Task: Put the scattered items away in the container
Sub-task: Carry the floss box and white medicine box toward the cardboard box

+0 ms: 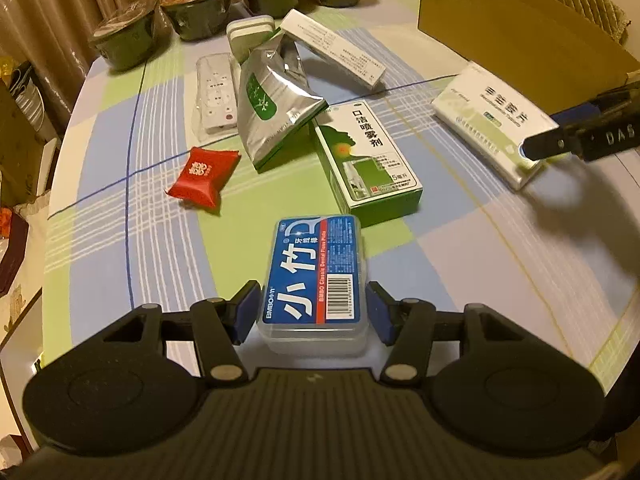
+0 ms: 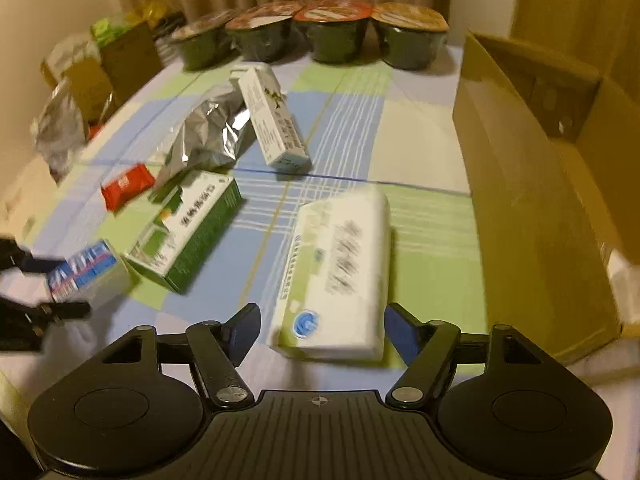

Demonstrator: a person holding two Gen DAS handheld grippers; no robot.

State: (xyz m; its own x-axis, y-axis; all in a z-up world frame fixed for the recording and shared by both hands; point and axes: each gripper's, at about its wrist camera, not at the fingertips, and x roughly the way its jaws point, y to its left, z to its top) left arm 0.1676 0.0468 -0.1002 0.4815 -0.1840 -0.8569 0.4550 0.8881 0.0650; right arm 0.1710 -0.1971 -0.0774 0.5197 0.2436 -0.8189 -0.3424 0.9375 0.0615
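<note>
The left gripper (image 1: pixel 312 312) is spread to roughly the width of the floss-pick case (image 1: pixel 316 276), a clear plastic box with a blue label; its two blue-padded fingers (image 1: pixel 246 312) flank the near end of the case, just beside its side walls, and firm contact cannot be confirmed. The case rests on the checked tablecloth (image 1: pixel 120 240). The right gripper (image 2: pixel 322 330) is spread wide, with the near end of the white tablet box (image 2: pixel 340 268) between its fingers and a visible gap on each side; it grips nothing. The tablet box lies flat just beside the open cardboard container (image 2: pixel 528 200) at the right edge of the table. Item count on the table: one floss-pick case, one tablet box, one green spray box (image 1: pixel 366 160), one long white carton (image 1: pixel 332 48), one silver foil pouch (image 1: pixel 272 104), one red sachet (image 1: pixel 202 178), one white remote control (image 1: pixel 216 92), and one small white case (image 1: pixel 248 32) behind the pouch. Four lidded green bowls (image 2: pixel 340 32) stand in a row at the far edge.
</note>
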